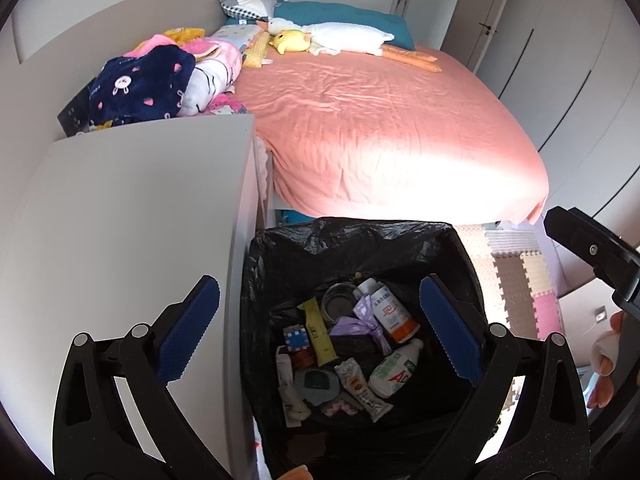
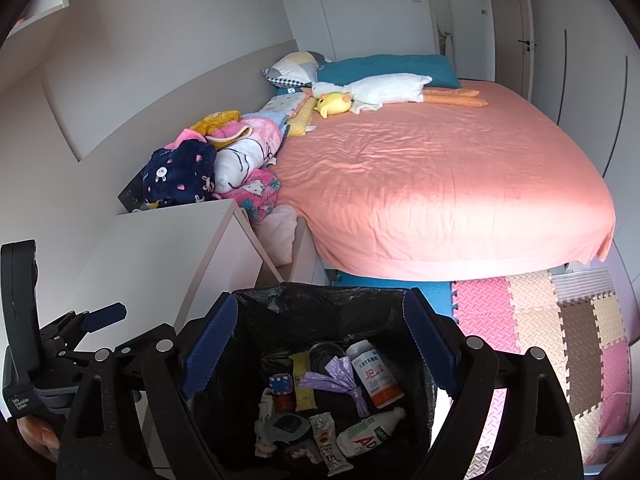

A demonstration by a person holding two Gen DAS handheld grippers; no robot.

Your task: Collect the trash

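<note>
While both grippers [image 1: 320, 328] [image 2: 320, 348] gape empty, trash fills bin [image 1: 280, 264].

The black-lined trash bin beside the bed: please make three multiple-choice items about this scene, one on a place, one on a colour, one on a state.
1. Where does the white bottle with the orange base lie?
A. on the bed
B. inside the black-lined trash bin
C. on the foam floor mat

2. What colour is the sheet on the bed?
A. salmon pink
B. dark green
C. grey

3. How do the two grippers stand?
A. both shut on trash
B. both open and empty
C. only the left is shut on a bottle

Answers:
1 B: the white bottle with the orange base rests among the trash in the black-lined trash bin.
2 A: the sheet is salmon pink.
3 B: the left gripper and the right gripper show wide-apart pads with nothing between them.
</note>
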